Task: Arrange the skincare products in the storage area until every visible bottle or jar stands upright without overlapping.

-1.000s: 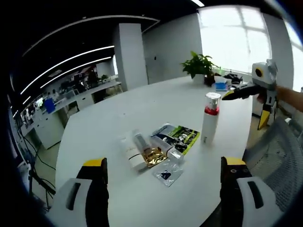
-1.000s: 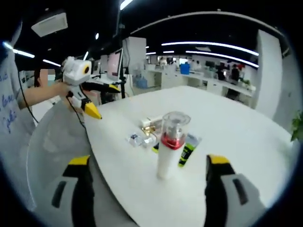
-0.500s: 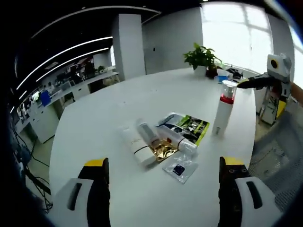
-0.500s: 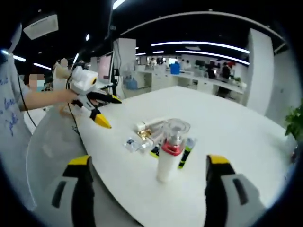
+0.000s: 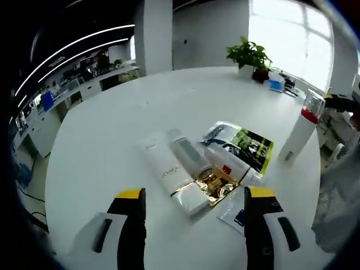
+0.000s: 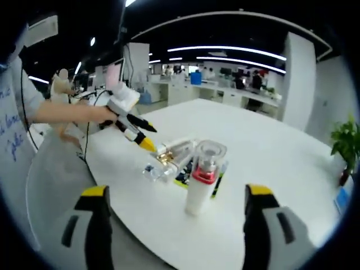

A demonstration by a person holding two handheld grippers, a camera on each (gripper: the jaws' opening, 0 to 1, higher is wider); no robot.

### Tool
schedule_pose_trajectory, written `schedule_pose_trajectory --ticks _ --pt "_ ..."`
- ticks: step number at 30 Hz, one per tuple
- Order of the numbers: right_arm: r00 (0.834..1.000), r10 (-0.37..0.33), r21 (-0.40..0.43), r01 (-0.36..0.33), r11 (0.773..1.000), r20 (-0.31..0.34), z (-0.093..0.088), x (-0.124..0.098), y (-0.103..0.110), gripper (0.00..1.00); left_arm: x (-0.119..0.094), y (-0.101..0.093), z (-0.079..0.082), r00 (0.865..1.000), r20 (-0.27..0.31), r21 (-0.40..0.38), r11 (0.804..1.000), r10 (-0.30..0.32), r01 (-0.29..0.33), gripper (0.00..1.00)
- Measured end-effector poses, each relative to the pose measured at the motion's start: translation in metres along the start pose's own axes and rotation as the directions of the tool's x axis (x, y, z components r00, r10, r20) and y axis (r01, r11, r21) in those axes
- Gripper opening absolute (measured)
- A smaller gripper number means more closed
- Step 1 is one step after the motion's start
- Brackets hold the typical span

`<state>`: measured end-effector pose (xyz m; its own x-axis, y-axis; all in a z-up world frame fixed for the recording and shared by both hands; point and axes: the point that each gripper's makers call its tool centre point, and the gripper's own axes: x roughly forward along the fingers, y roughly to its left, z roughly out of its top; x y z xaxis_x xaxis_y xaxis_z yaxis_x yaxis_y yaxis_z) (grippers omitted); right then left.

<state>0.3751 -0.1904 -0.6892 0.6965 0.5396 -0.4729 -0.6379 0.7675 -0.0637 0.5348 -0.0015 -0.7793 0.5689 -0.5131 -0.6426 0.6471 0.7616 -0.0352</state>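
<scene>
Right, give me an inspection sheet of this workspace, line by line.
Surface: white table, round-edged.
Job's things: pump bottle upright; white tube and grey tube lying flat, side by side.
Clutter: green-black packet, gold foil packet, small sachet beside the tubes.
Grippers: left tool open above the lying pile; right tool open, nothing held.
Cables: nothing seen on the table.
Surroundings: potted plant, open office desks.

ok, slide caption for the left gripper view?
Open left gripper nears tubes lying flat on the white table; pump bottle upright.
</scene>
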Motion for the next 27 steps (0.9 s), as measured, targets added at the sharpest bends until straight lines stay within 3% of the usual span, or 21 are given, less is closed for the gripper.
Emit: schedule_pose_trajectory --ticks 6,11,20,23,27 --pt "1.0 -0.023 0.021 0.023 1.0 -0.007 -0.002 0.002 -0.001 1.0 0.019 0.026 0.005 0.995 -0.07 0.027 0.998 0.064 -0.063 0.56" --pt "0.999 -0.034 0.032 0.035 0.999 -0.023 -0.006 0.003 -0.004 1.0 0.036 0.042 0.014 0.991 -0.109 0.026 0.997 0.078 -0.076 0.47" --pt "0.998 -0.048 0.047 0.05 0.998 -0.043 -0.012 0.002 -0.011 1.0 0.059 0.04 0.019 0.978 -0.2 0.019 0.998 0.061 -0.059 0.44" --pt "0.998 -0.046 0.053 0.049 0.997 -0.043 -0.013 0.003 -0.011 1.0 0.065 0.04 0.017 0.967 -0.242 0.057 0.996 0.076 -0.064 0.4" --pt "0.998 -0.045 0.054 0.048 0.997 -0.05 -0.016 0.002 -0.011 1.0 0.071 0.038 0.011 0.953 -0.295 0.019 0.998 0.065 -0.062 0.4"
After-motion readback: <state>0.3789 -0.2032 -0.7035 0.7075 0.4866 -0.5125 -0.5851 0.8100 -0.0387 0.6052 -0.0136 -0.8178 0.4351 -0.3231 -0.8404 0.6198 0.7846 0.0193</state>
